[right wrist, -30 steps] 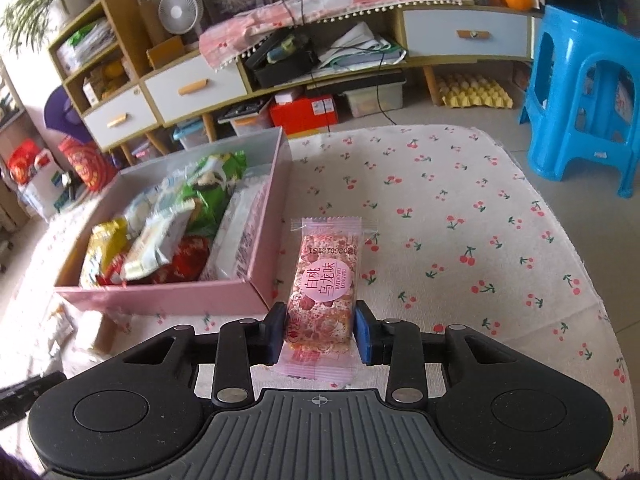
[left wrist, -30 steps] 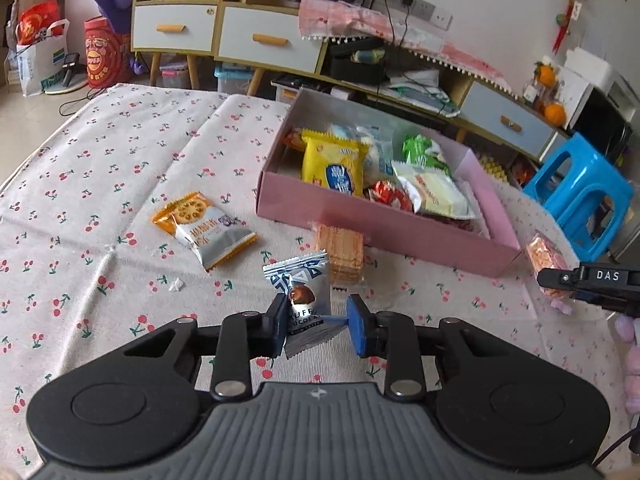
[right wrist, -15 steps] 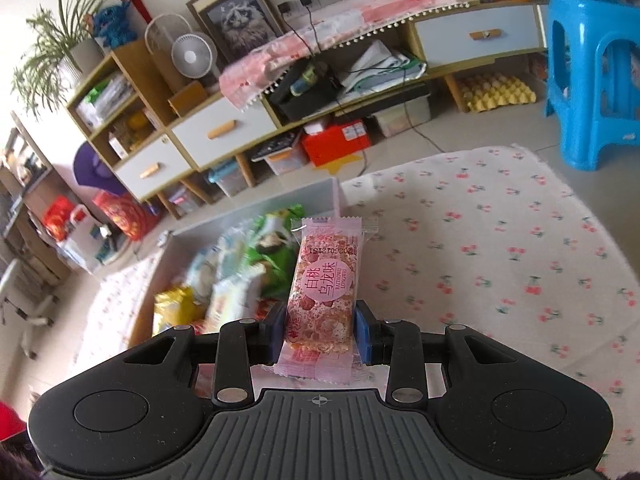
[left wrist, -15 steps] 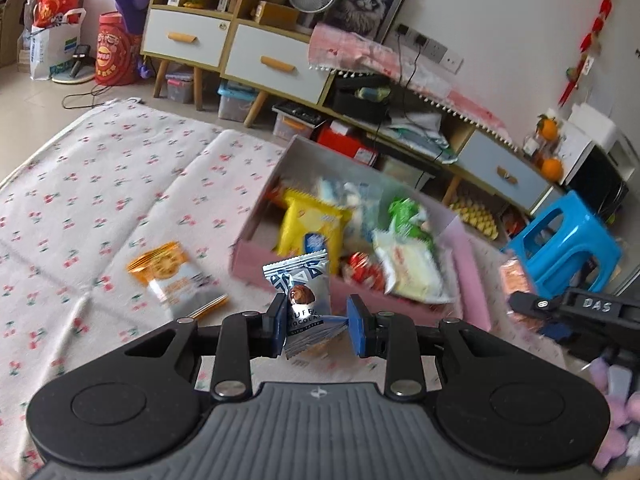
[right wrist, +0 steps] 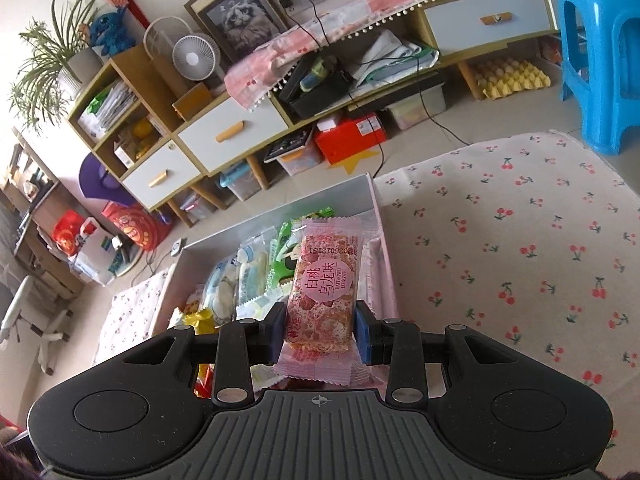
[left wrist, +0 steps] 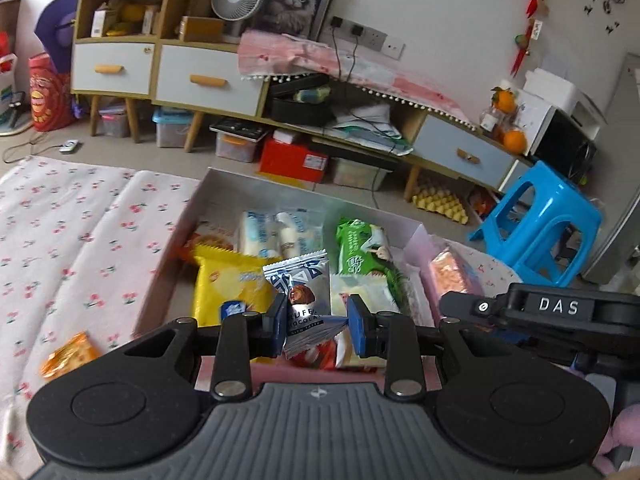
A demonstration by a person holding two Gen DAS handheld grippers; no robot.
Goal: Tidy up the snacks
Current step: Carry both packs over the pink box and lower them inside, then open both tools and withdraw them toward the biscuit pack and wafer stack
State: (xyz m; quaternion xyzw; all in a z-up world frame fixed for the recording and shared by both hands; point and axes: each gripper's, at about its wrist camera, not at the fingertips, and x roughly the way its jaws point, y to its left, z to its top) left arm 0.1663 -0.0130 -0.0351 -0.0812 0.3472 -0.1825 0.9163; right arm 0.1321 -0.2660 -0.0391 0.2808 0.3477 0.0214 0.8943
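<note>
Left wrist fisheye view looked down into a pink box (left wrist: 418, 236) that sat on a cherry-print cloth (left wrist: 92, 240) covering the surface. The box was crowded: a yellow packet (left wrist: 228, 280), pale blue-white packets (left wrist: 276, 232) and a green packet (left wrist: 358, 248) lay against one another, leaving little bare floor. An orange snack packet (left wrist: 70, 354) lay on the cloth outside the box, near its left wall. A blue plastic stool (left wrist: 540, 228) stood beyond the surface, and a low cabinet (left wrist: 208, 80) ran along the wall.

The left hand-held gripper (left wrist: 318, 322) was closed on a silver-blue chocolate packet (left wrist: 302, 292), held upright above the near end of the box, over the yellow packet's edge. The right hand-held gripper (left wrist: 460, 306) showed at the right, beside the box's right wall.

In the right wrist view, the right hand-held gripper (right wrist: 320, 334) was clamped on a pink peach-oolong bar (right wrist: 326, 292), its pads (right wrist: 276, 334) pressing the wrapper's sides. The bar stood upright above the right end of the box (right wrist: 376, 208), over the green packet (right wrist: 286, 248) and next to the wall.
</note>
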